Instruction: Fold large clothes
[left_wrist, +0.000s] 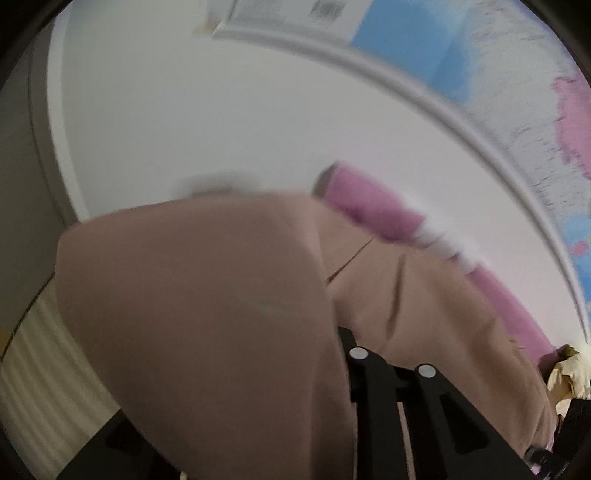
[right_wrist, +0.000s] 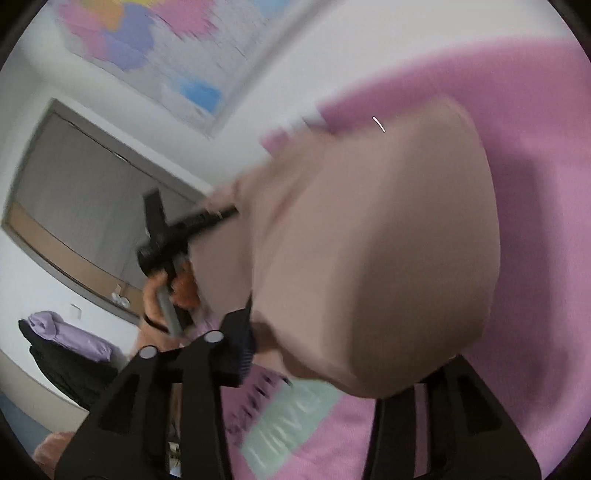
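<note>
Bunched tan garment (right_wrist: 369, 240), seemingly draped.

wall map (right_wrist: 155, 48) | grey board (right_wrist: 74, 192) on wall | lilac and black pile (right_wrist: 66, 343) low left

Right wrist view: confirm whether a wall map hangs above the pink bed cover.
Yes, a pastel-coloured wall map hangs above the pink bed cover.

black tongs (right_wrist: 295, 369), silver screws (right_wrist: 147, 352)
</note>
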